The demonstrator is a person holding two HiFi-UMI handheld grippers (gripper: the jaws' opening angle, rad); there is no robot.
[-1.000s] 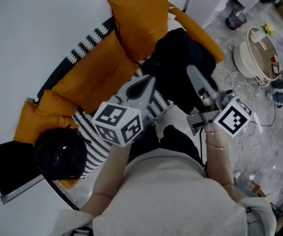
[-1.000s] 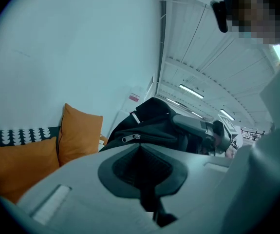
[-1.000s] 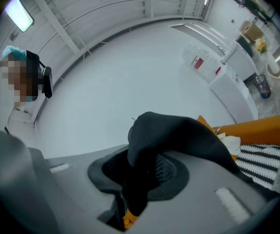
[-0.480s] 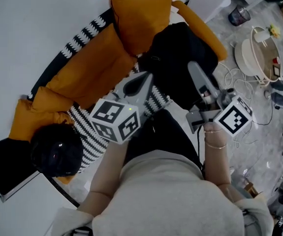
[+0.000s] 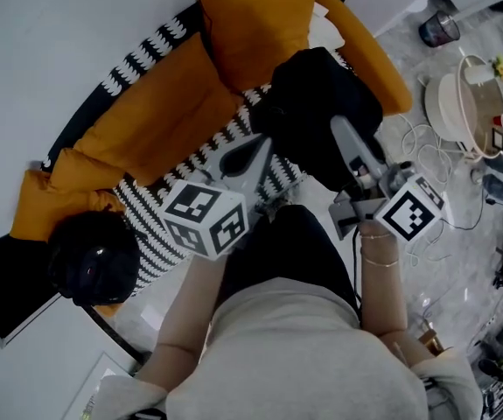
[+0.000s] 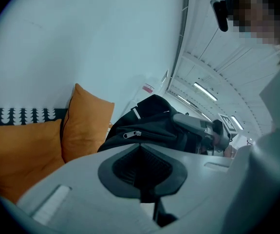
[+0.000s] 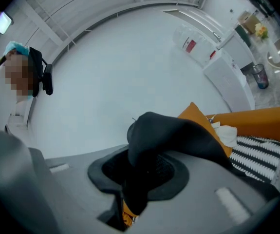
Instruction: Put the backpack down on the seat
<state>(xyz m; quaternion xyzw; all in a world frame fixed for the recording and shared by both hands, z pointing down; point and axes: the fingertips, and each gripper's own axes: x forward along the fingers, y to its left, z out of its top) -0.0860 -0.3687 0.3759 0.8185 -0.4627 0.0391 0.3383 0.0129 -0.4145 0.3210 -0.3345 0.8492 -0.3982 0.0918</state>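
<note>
Head view: the backpack (image 5: 321, 112) lies on, or just above, the striped seat (image 5: 168, 195), against the orange cushion (image 5: 251, 24) — the set-down is judged nearly complete. Both forearms extend ahead of the body. The right gripper (image 5: 340, 129) reaches into the bag's top, and the left gripper (image 5: 249, 154) is just beside it.

Left gripper view: jaws together, nothing between them.

Right gripper view: jaws clamped on a black fold of the backpack. Next move — confirm the bag rests, then release.

The striped sofa seat (image 5: 159, 226) carries orange cushions (image 5: 159, 116) at the far side, a black backpack (image 5: 321, 103) at the right and a black round object (image 5: 92, 259) at the left.
</note>
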